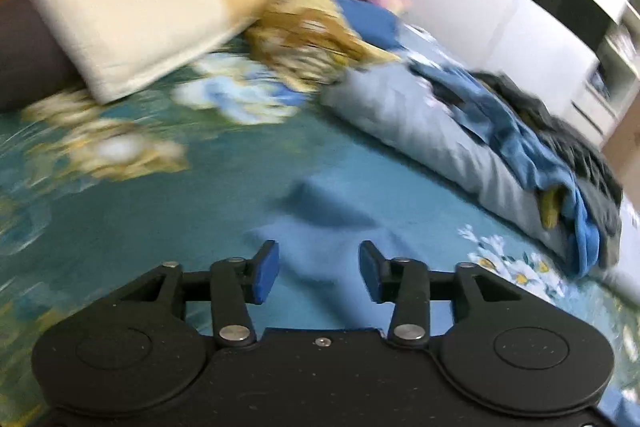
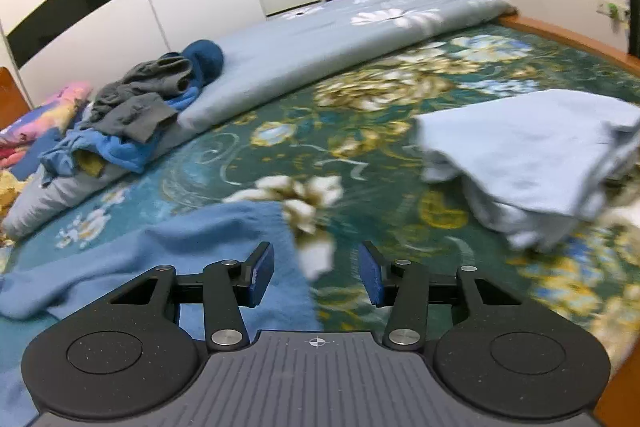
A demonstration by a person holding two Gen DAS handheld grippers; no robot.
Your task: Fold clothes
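A soft, light-blue fleecy garment (image 2: 152, 251) lies spread and rumpled on the near left of the green floral bedspread (image 2: 360, 131), just under and ahead of both tools. It looks light and limp, likely to sag and drag, so a hem edge or corner near the right gripper (image 2: 316, 273) seems the best hold. That gripper stands wide apart, gripping nothing, its left pad over the cloth's edge. The left gripper (image 1: 319, 271) is equally wide and empty above the same cloth (image 1: 320, 227), though blur makes contact hard to judge. At right sits a pale-blue folded garment (image 2: 528, 155); far left, a heap of unfolded grey and blue clothes (image 2: 132, 115) rests on a rolled grey quilt (image 2: 320, 39).
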